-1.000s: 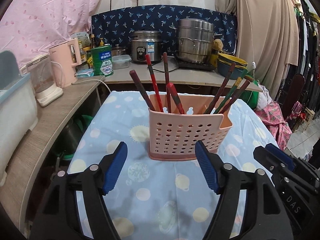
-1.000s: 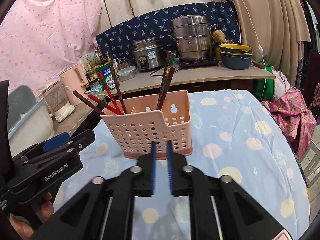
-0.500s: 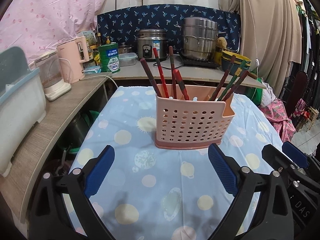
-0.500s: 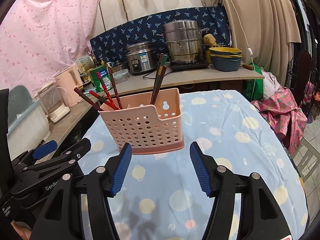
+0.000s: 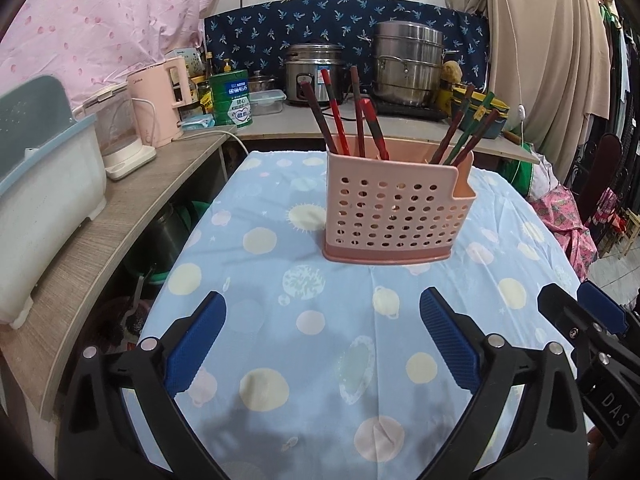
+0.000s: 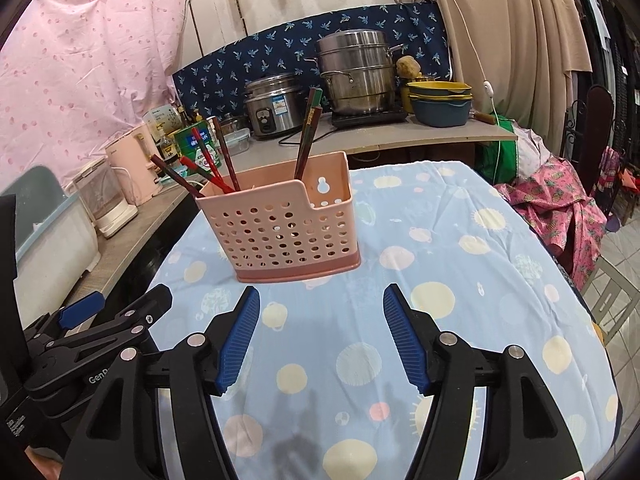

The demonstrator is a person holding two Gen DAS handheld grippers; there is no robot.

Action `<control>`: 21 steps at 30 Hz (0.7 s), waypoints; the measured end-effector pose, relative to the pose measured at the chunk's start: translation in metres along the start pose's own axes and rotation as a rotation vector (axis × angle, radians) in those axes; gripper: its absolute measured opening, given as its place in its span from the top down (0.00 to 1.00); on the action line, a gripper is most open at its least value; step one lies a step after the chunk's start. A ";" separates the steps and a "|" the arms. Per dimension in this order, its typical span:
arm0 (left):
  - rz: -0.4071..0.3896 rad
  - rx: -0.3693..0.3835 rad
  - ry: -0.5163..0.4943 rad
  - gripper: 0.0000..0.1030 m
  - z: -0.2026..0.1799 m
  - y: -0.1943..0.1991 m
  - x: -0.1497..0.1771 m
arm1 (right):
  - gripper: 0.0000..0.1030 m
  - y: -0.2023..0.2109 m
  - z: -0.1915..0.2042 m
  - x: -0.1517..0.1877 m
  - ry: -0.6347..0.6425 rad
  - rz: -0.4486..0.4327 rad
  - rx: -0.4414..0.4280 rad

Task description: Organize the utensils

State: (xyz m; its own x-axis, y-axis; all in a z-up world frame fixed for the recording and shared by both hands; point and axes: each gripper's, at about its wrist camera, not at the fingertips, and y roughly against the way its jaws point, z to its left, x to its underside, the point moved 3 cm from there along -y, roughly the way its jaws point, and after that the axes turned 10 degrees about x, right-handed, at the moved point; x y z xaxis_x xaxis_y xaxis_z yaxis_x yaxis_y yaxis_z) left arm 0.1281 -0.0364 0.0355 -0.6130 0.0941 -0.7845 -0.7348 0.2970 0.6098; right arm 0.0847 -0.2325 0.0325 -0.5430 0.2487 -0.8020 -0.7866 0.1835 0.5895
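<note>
The left gripper (image 5: 322, 334) has its jaws very wide and they are opening at this moment; nothing is between the blue pads (image 5: 448, 338), only the cloth below them. The right gripper (image 6: 321, 338) stands with a moderate gap between its jaws, and it also holds nothing. Both grippers hang over the near part of the table, side by side, and each one is seen at the edge of the other camera: the right gripper at the lower right of the left view, the left gripper at the lower left of the right view.

Ahead of both tools, apart from them, the pink perforated utensil holder (image 5: 394, 216) stands upright on the light blue tablecloth (image 5: 280, 320) with pale dots and planets. In its left part four dark red chopsticks (image 5: 336, 114) lean to the left. In its right part three more chopsticks (image 5: 464, 132), some with green on the shaft, lean to the right. The divider between these parts is not clearly seen.

Behind the table a counter carries a steel rice cooker (image 5: 314, 70), a tall steel steamer pot (image 5: 408, 68) and stacked yellow and blue bowls (image 6: 440, 100). On the left shelf there are a pink kettle (image 5: 158, 106), a green tin (image 5: 234, 98) and a white tub with a blue rim (image 5: 44, 184).
</note>
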 end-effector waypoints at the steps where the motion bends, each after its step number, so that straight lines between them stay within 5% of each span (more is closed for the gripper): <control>1: 0.003 -0.002 -0.002 0.09 0.000 0.001 0.002 | 0.38 0.001 0.000 0.002 0.003 0.001 0.004; 21: 0.050 -0.019 0.026 0.07 0.003 -0.001 0.023 | 0.27 0.006 -0.002 0.017 0.037 -0.007 0.051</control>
State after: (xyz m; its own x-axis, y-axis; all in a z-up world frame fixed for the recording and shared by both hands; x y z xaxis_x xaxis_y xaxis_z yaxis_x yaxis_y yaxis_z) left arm 0.1159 -0.0317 0.0168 -0.6565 0.0834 -0.7497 -0.7081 0.2743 0.6506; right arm 0.0703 -0.2286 0.0222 -0.5487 0.2125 -0.8086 -0.7749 0.2337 0.5873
